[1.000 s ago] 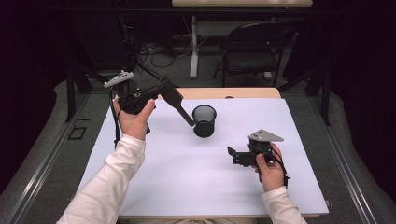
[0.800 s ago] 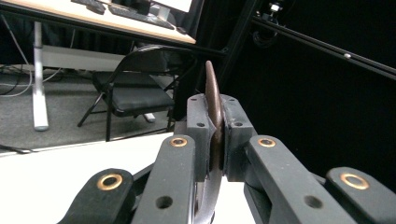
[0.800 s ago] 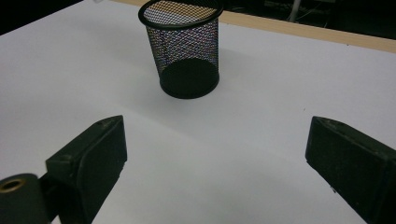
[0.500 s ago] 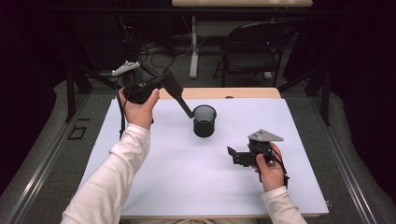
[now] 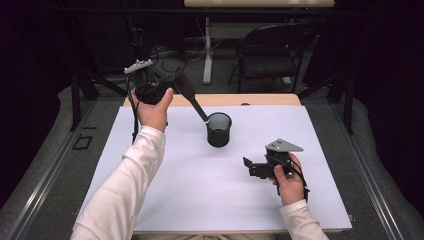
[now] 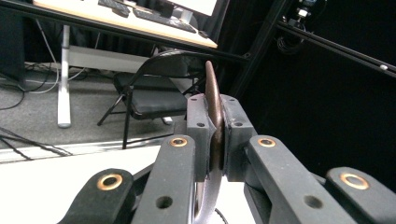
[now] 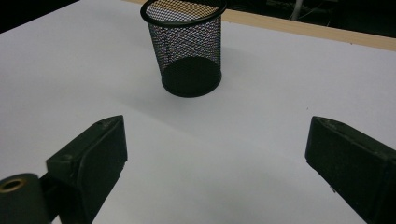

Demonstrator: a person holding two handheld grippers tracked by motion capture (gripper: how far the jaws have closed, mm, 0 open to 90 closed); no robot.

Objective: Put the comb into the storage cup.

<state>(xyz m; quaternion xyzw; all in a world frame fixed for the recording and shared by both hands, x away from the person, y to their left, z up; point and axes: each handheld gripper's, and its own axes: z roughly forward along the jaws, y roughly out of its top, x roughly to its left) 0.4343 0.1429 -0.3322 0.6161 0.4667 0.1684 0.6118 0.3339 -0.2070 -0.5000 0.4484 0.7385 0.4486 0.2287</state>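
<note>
Left hand-held gripper (image 5: 192, 97) clamped edge-on on thin, stiff, likely slippery spatula (image 6: 214, 100) over light mesh cup (image 5: 219, 129); right hand-held gripper (image 7: 215, 163) jaws apart.

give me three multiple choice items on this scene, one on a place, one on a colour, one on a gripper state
1. Where does the mesh cup stand?
A. on the white table top
B. on the chair
C. on the floor

2. What colour is the mesh cup?
A. red
B. black
C. yellow

3. How are the right gripper jaws?
A. shut on the cup
B. shut on a cable
C. open, holding nothing

Answers:
1 A: the high view shows it upright on the white table top.
2 B: its wire mesh is black in the right gripper view.
3 C: the jaws stand wide apart over bare table.
</note>
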